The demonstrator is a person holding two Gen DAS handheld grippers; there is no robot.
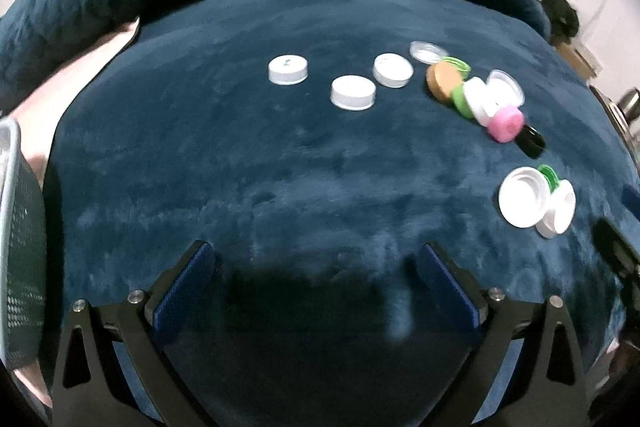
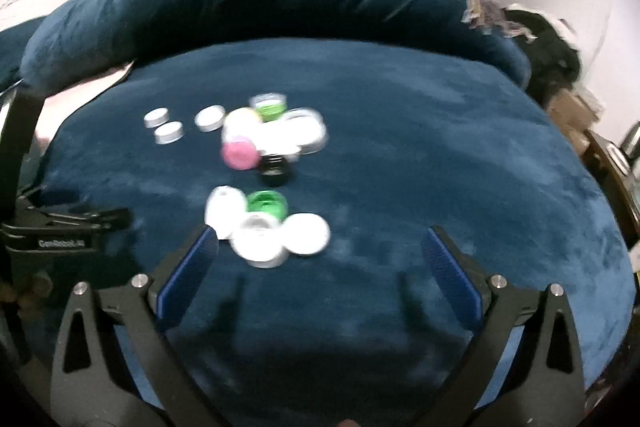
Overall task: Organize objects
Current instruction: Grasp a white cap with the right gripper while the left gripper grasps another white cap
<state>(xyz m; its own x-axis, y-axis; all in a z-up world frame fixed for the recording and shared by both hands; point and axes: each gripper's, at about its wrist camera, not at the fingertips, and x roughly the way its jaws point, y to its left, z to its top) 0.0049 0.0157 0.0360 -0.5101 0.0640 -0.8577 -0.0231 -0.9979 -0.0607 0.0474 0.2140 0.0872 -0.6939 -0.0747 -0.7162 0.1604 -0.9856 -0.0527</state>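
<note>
On a dark teal plush blanket (image 1: 280,167) lay a scatter of bottle caps, and both grippers hung above it with nothing between their fingers: the left gripper (image 1: 316,267) stood spread wide over bare fabric, the right gripper (image 2: 320,247) equally released. In the left wrist view, three white caps sat apart at about 12 o'clock, the nearest of them (image 1: 353,92) flat side up, while a jumbled cluster at 2 o'clock held a tan cap (image 1: 444,81), a pink cap (image 1: 505,123) and a black cap (image 1: 530,141) touching or overlapping. A nearer group of white caps (image 2: 262,241) with a green cap (image 2: 266,205) behind lay at roughly 11 o'clock in the right wrist view, just ahead of the left-hand finger. The caps were judged light, rigid and slick, likely to skid or tip on the soft pile, so a hold across the ribbed rim at opposite sides seemed safest. Motion blur in the right wrist view smeared the far cluster, so cap counts there could not be told. A mesh basket (image 1: 20,247) was cut off at 9 o'clock.
</note>
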